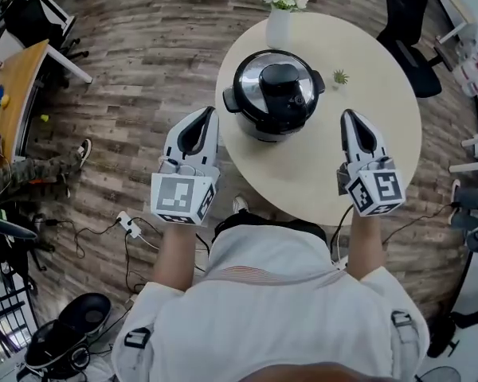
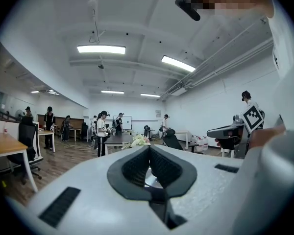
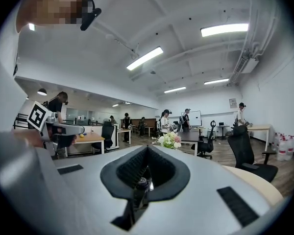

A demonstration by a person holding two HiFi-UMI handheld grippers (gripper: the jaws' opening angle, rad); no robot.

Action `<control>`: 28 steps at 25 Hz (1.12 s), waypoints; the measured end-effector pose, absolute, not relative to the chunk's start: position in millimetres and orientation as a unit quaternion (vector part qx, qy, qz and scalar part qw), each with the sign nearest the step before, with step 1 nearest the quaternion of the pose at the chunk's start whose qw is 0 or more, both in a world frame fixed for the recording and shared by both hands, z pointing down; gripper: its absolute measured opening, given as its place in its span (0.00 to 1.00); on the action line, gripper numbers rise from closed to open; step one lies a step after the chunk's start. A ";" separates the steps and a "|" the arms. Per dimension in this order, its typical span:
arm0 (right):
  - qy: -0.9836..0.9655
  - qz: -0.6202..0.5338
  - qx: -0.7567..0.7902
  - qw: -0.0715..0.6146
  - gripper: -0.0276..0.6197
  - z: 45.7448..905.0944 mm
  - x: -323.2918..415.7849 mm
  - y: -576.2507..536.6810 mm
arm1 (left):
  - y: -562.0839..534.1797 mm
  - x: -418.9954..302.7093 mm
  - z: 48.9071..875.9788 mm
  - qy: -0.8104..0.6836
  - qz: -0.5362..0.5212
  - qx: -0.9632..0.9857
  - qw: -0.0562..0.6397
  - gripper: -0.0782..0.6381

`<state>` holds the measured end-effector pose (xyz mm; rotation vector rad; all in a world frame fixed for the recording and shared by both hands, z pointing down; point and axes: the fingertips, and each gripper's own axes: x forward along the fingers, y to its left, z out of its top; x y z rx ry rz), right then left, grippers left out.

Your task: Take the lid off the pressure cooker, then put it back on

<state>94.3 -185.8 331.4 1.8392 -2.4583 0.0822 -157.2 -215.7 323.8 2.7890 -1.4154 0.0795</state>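
Note:
The pressure cooker (image 1: 275,94) stands on the round beige table (image 1: 319,173), its steel lid on with a black handle (image 1: 280,82) in the middle. My left gripper (image 1: 212,112) is shut and empty, level, just left of the cooker at the table's edge. My right gripper (image 1: 348,115) is shut and empty too, over the table to the cooker's right, apart from it. In the left gripper view the closed jaws (image 2: 148,149) hide all but a shiny sliver of the cooker (image 2: 150,178). In the right gripper view only a dark knob (image 3: 139,182) shows behind the closed jaws (image 3: 147,149).
A white vase of flowers (image 1: 279,18) and a tiny potted plant (image 1: 340,76) stand behind the cooker. A black office chair (image 1: 410,22) is beyond the table. A power strip with cables (image 1: 129,224) lies on the wooden floor. A wooden desk (image 1: 16,94) is at the left.

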 end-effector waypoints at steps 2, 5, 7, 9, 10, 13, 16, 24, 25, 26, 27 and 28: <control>-0.799 0.024 0.599 0.041 0.05 332.5 92.0 -192.1 | -223.5 -155.6 329.9 -0.450 0.025 0.893 0.013 0.12; -0.795 0.019 0.605 0.042 0.05 328.5 103.1 -194.3 | -227.5 -144.4 332.5 -0.445 0.026 0.895 0.015 0.12; -0.795 0.015 0.605 0.041 0.05 323.1 113.2 -195.3 | -227.1 -134.6 327.9 -0.447 0.024 0.894 0.010 0.12; -0.795 0.012 0.605 0.039 0.05 318.2 124.6 -193.4 | -222.0 -125.4 322.5 -0.452 0.023 0.892 0.003 0.12; -0.795 0.013 0.605 0.036 0.05 316.5 130.2 -191.6 | -218.7 -121.7 320.6 -0.454 0.024 0.891 0.002 0.12; -0.797 0.017 0.602 0.031 0.05 313.0 141.9 -186.6 | -211.6 -113.7 316.7 -0.462 0.028 0.887 0.002 0.12; -0.802 0.022 0.596 0.030 0.05 312.1 149.5 -184.2 | -206.0 -106.5 308.3 -0.471 0.023 0.882 -0.005 0.12; -0.812 0.019 0.583 0.021 0.05 304.9 155.8 -184.7 | -197.2 -100.9 302.8 -0.483 0.017 0.875 -0.008 0.12; -0.814 0.019 0.580 0.020 0.05 304.3 155.1 -185.1 | -197.2 -100.3 302.7 -0.482 0.016 0.876 -0.007 0.12; -0.815 0.019 0.579 0.019 0.05 304.1 155.0 -185.4 | -196.8 -99.5 302.4 -0.478 0.015 0.878 -0.007 0.12; -0.815 0.019 0.579 0.018 0.05 304.0 155.6 -185.6 | -196.1 -99.0 301.6 -0.475 0.013 0.880 -0.008 0.12; -0.814 0.021 0.580 0.016 0.06 304.0 156.6 -186.2 | -195.4 -99.0 300.4 -0.473 0.010 0.881 -0.009 0.13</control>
